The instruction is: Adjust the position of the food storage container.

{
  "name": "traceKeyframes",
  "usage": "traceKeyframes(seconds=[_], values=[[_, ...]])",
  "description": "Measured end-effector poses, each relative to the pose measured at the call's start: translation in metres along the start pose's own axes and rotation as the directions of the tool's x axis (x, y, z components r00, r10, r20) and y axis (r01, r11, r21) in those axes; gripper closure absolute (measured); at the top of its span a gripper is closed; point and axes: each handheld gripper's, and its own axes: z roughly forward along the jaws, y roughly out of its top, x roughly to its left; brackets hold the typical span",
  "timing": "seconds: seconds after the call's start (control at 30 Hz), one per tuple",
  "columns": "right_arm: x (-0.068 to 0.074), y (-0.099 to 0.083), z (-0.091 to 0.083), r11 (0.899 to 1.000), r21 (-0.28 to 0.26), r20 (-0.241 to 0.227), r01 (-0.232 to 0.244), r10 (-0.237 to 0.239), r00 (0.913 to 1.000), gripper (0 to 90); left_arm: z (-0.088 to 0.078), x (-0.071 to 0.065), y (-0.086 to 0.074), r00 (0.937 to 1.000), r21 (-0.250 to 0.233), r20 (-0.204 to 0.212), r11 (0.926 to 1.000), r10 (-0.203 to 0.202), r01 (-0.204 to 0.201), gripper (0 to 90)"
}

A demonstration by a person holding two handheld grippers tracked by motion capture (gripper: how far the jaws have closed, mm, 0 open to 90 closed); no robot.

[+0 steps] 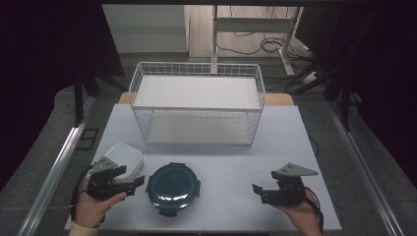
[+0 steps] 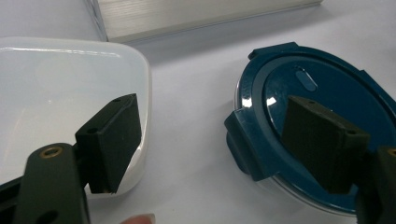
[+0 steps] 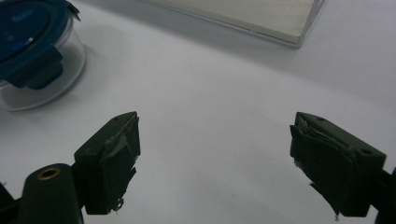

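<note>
A round container [image 1: 173, 189] of clear plastic, capped by a dark teal lid with squared locking tabs jutting from its rim, sits near the front edge of the table [image 1: 290, 128], a little left of centre. The lid's top is smooth and glossy, catching a pale reflection, and in the left gripper view [image 2: 308, 126] a small oval raised mark shows on it, with one chunky clasp folded down over the transparent wall. Just to its left stands a white box [image 1: 123, 156] with rounded corners and a shiny, slightly domed lid; the two are close but a strip of bare table separates them. The left gripper [image 1: 129, 178], held in a hand [image 1: 91, 206] at the front left corner, hovers at these two vessels with its jaws spread wide and nothing between them: in its own view one blocky black pad overlaps the white box's edge and the other the teal lid. The right gripper [image 1: 257, 191], held in the other hand [image 1: 305, 216] at the front right, is well apart from the container and also gapes wide over plain table; its pads [image 3: 114, 158] look matte, with frayed, peeling tape. The tabletop is a flat, matte, pale grey sheet. Behind the container stands a white wire basket rack [image 1: 196, 105], rectangular, of fine mesh, with two pale flat shelf boards.
</note>
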Motion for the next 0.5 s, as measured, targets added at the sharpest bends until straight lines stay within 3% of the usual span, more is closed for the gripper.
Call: traceKeyframes(seconds=[0.3, 0.43, 0.5], values=[[-0.005, 0.001, -0.003, 0.999, -0.006, -0.017, -0.050, 0.050, 0.9986, 17.2, -0.002, -0.001, 0.000, 1.0000, 0.002, 0.000, 1.0000, 0.000, 0.000, 20.1], [-0.004, 0.002, -0.001, 0.998, -0.003, -0.027, -0.070, 0.069, 0.9972, 17.1, -0.004, -0.006, 0.001, 0.9988, 0.005, 0.048, 1.0000, 0.003, -0.003, 19.7], [0.001, 0.001, 0.000, 0.998, 0.010, -0.008, -0.057, 0.057, 0.9983, 17.1, -0.005, -0.012, 0.001, 0.9988, 0.011, 0.038, 0.9994, 0.031, -0.032, 19.8]])
